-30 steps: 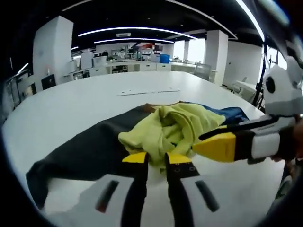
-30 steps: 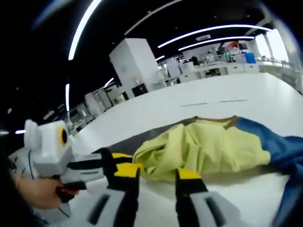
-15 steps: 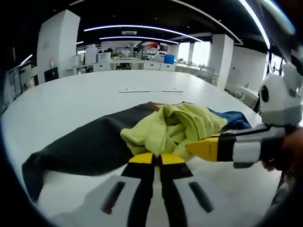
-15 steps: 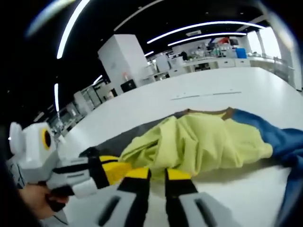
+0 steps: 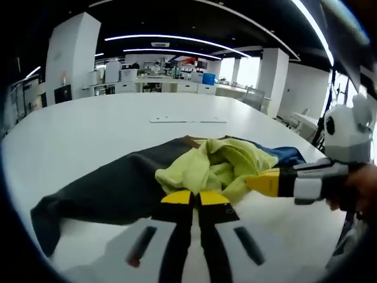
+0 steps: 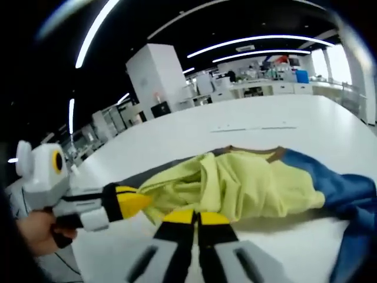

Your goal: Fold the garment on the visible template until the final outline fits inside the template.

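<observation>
Yellow garment [image 5: 215, 168] hem seemingly pinched by both clenched tongs [image 5: 195, 197] [image 6: 196, 217], its edge hidden beneath them

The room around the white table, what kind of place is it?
Probably a large open-plan office or lab: long curved ceiling light strips, white square columns, and distant benches crowded with equipment behind the wide white table.
</observation>
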`<state>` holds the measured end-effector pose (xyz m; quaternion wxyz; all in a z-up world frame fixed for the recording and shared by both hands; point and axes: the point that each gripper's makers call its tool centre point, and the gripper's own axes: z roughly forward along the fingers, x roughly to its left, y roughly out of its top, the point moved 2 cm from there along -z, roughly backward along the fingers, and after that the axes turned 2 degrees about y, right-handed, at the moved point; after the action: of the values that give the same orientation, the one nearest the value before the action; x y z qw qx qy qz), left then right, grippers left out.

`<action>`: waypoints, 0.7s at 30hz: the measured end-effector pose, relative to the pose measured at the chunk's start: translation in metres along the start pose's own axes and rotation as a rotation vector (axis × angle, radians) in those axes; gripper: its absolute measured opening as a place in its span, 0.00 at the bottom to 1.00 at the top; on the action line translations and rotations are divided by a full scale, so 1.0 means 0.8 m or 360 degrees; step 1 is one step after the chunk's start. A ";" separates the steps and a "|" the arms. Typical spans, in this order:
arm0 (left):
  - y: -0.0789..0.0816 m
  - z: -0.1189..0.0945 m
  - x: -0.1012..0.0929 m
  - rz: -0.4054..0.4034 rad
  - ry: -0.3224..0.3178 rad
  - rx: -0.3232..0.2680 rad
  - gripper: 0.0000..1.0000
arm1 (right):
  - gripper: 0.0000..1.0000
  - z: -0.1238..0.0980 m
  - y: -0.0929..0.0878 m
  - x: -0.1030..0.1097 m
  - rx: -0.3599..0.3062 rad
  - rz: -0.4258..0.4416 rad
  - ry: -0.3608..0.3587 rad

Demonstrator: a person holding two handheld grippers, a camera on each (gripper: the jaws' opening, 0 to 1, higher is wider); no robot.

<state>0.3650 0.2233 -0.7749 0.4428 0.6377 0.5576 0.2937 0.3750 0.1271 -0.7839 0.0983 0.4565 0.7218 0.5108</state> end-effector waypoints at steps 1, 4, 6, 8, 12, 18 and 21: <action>0.002 -0.001 0.001 0.0001 -0.0001 -0.0003 0.00 | 0.00 -0.002 0.001 0.000 -0.0004 -0.0005 0.0000; 0.010 -0.004 0.009 -0.0007 0.0005 -0.0030 0.00 | 0.00 -0.012 0.007 -0.006 -0.0019 -0.0025 -0.0011; 0.016 -0.008 0.012 -0.0017 0.0005 -0.0042 0.00 | 0.00 -0.017 0.009 -0.011 -0.0018 -0.0037 -0.0017; 0.021 -0.011 0.015 -0.0024 -0.0001 -0.0054 0.00 | 0.00 -0.023 0.011 -0.014 -0.0015 -0.0047 -0.0018; 0.031 -0.018 0.013 -0.0014 -0.0027 -0.0074 0.00 | 0.00 -0.034 0.013 -0.019 -0.0022 -0.0053 -0.0022; 0.040 -0.025 0.015 0.0016 -0.0045 -0.0084 0.00 | 0.00 -0.053 0.011 -0.031 -0.0011 -0.0054 -0.0029; 0.043 -0.027 0.018 0.0006 -0.0048 -0.0090 0.00 | 0.00 -0.065 0.013 -0.035 -0.0012 -0.0049 -0.0041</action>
<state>0.3646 0.2429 -0.7363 0.4686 0.6304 0.5411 0.3005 0.3645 0.0729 -0.7607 0.1171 0.4514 0.7256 0.5060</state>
